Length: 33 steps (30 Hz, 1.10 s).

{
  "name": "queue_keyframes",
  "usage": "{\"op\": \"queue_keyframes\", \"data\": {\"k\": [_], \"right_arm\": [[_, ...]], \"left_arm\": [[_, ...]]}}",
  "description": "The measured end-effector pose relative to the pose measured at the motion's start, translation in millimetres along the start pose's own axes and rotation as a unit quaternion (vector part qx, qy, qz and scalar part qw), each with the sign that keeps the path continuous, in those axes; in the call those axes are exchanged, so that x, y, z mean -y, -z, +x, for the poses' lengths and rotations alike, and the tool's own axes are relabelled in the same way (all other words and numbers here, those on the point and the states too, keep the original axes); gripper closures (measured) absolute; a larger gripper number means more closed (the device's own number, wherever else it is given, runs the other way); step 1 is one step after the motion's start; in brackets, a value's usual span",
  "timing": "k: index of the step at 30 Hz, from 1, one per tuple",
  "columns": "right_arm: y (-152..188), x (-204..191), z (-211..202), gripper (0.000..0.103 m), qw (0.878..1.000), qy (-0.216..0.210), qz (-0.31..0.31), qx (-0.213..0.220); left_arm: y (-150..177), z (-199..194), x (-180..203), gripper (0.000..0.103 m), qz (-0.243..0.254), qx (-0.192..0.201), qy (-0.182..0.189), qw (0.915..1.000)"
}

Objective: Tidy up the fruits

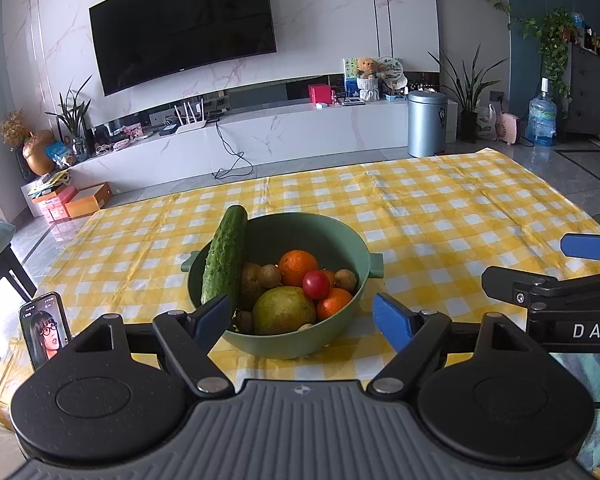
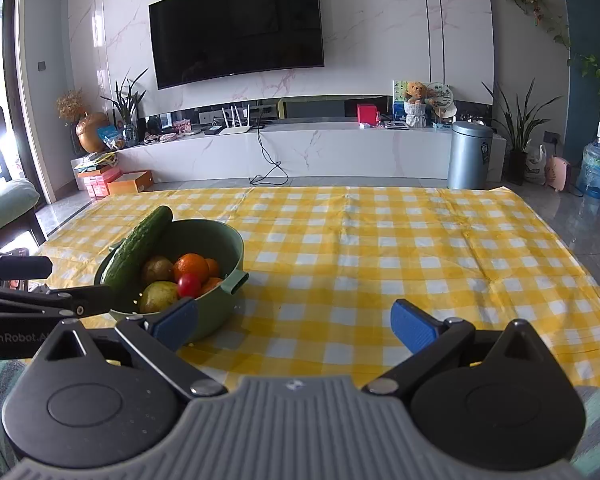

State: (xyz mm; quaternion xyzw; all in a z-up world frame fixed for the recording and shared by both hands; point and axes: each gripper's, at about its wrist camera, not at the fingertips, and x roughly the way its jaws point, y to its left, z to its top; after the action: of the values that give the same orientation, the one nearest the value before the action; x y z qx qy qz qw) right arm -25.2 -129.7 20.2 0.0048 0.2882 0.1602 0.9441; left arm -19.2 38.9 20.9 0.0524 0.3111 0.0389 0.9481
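Observation:
A green bowl (image 1: 364, 268) (image 2: 230, 248) stands on the yellow checked tablecloth (image 1: 440, 208) (image 2: 380, 248). A long cucumber (image 1: 225, 256) (image 2: 138, 246) leans upright against its left rim. Inside lie oranges (image 1: 298, 266) (image 2: 191, 266), a red tomato (image 1: 316, 284) (image 2: 189, 285), a yellow-green pear (image 1: 283, 310) (image 2: 158, 296) and several small brown fruits (image 1: 270, 275). My left gripper (image 1: 302, 322) is open, its blue fingers either side of the bowl's near wall, nothing held. My right gripper (image 2: 296, 326) is open over bare cloth to the right of the bowl, and shows at the right edge in the left wrist view.
A phone (image 1: 44, 330) stands propped at the table's near left corner. Beyond the table are a TV wall unit (image 2: 284, 144), a metal bin (image 1: 427, 122) (image 2: 469, 154), a water bottle (image 2: 594, 166), plants and orange boxes (image 2: 130, 182) on the floor.

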Motion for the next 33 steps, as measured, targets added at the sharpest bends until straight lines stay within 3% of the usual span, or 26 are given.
{"op": "queue_keyframes", "data": {"k": [33], "right_arm": [[-0.6,0.1,-2.2,0.004,1.0,0.001,0.001,0.003]], "left_arm": [[-1.5,-0.6,-0.8,0.009,-0.012,-0.007,0.003,0.9999]]}}
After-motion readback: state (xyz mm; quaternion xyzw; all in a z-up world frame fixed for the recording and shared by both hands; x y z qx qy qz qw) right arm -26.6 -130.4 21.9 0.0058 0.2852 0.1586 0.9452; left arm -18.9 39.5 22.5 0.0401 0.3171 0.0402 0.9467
